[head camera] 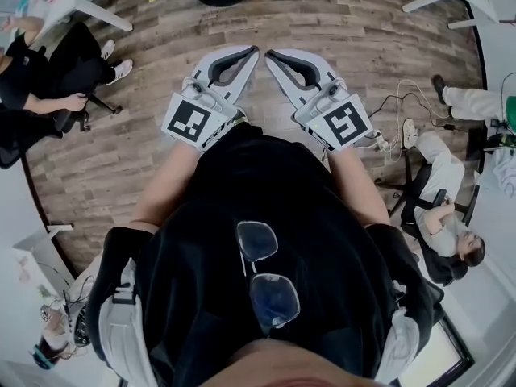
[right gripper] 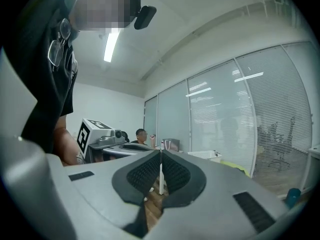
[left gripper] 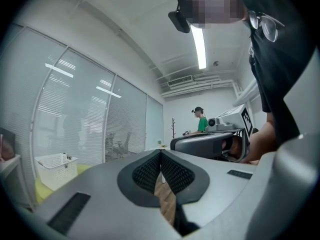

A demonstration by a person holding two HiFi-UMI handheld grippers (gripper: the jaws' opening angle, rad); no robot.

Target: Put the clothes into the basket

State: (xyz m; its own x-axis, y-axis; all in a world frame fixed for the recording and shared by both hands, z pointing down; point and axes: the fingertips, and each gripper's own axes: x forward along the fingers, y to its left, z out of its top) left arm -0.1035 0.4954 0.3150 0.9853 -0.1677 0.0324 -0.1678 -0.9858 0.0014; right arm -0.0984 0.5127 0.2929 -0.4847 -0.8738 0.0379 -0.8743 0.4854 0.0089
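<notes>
Grey left tongs [head camera: 253, 50], right tongs [head camera: 269, 54]: 2.

A wood-plank floor [head camera: 355, 31] lies underfoot. Glass partitions [left gripper: 85, 119] with lowered blinds line one side, a white wall [left gripper: 182, 111] closes the far end, and a ceiling strip light [left gripper: 200, 46] glows overhead.

Left gripper [head camera: 251, 51] beside right gripper [head camera: 271, 54], tips close; basket [left gripper: 55, 166] ahead on table [left gripper: 42, 190].

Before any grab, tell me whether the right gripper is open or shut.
Shut and empty: the right gripper has its jaws meeting at the tips, nothing between them.
</notes>
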